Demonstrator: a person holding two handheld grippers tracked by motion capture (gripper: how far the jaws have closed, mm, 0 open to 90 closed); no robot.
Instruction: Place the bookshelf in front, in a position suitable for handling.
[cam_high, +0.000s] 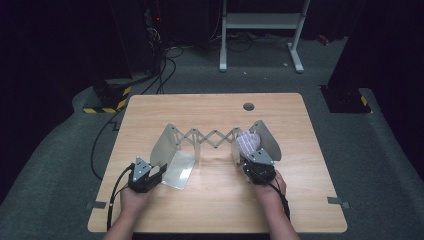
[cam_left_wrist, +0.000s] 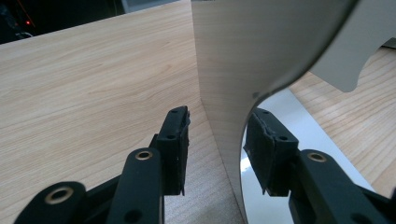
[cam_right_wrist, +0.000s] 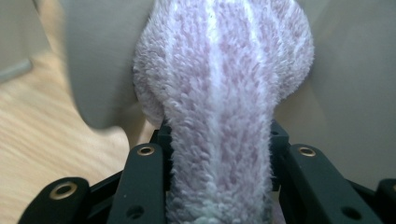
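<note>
Rack: an expandable metal rack (cam_high: 215, 140) with a scissor-lattice middle and curved shiny plates at both ends stands on the light wooden tabletop (cam_high: 210, 200).
Right-end slot: a fluffy lilac-and-white striped cloth (cam_high: 248, 143) sits between the two curved plates at the rack's right end, bulging above them.
Left-end slot: the space between the left plates (cam_high: 165, 145) holds nothing; a flat shiny base plate (cam_high: 180, 170) lies beneath.
Right gripper (cam_right_wrist: 219, 140): its fingers (cam_right_wrist: 161, 140) are clamped on the lower part of the cloth, which swells out beyond them against the plates.
Left gripper (cam_left_wrist: 217, 149): fingers (cam_left_wrist: 175, 149) stand apart, one on each side of the edge of the outer left plate (cam_left_wrist: 233, 70), with a gap to the plate on either side.
Hands: both rest low on the tabletop near its front edge.
</note>
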